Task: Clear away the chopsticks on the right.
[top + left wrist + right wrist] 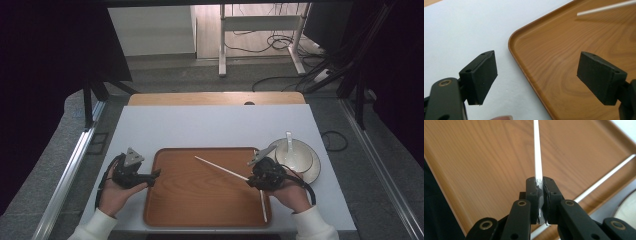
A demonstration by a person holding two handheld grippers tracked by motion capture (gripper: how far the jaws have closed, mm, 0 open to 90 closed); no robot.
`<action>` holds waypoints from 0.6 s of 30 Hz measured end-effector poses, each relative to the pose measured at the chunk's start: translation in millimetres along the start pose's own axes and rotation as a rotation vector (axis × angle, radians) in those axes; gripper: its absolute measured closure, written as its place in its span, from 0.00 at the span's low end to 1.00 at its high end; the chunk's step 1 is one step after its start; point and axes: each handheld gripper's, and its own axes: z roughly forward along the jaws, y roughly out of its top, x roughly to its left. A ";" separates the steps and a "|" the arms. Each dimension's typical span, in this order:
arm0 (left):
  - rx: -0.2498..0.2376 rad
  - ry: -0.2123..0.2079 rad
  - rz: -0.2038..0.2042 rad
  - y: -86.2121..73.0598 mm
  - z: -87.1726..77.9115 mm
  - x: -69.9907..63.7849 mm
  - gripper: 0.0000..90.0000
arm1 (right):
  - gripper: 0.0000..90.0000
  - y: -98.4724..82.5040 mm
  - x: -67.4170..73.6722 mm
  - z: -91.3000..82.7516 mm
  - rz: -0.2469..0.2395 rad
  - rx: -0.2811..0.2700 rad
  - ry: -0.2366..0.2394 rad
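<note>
The right gripper (540, 185) is clamped on one white chopstick (537, 150) slanting over the tray (200, 210) toward its middle, so a thin pinch could let it pivot onto the second chopstick (262, 205) by the right rim, while the left gripper (549, 75) gapes empty over the left rim.

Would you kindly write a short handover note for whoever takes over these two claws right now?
Right claw: shut on one white chopstick, held by its end, the rest pointing out over the wooden tray.
Left claw: open, holding nothing, at the tray's left edge.
Second chopstick: lying in the tray near its right rim.
Bowl with spoon sits on a plate on the table, right of the tray.
Done: one chopstick in the tray, the other gripped.
Left: probably setting the held chopstick down beside the other one.
</note>
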 end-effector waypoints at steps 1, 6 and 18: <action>0.000 0.000 0.001 0.1 0.1 -0.1 0.18 | 0.93 -0.3 1.8 1.9 0.000 0.008 0.001; 0.004 -0.001 0.002 -0.2 0.6 -0.1 0.18 | 0.92 -1.9 7.4 11.2 0.007 0.047 0.004; 0.009 -0.003 0.008 -0.8 1.3 -0.3 0.18 | 0.92 -6.9 24.3 28.3 -0.014 0.136 -0.041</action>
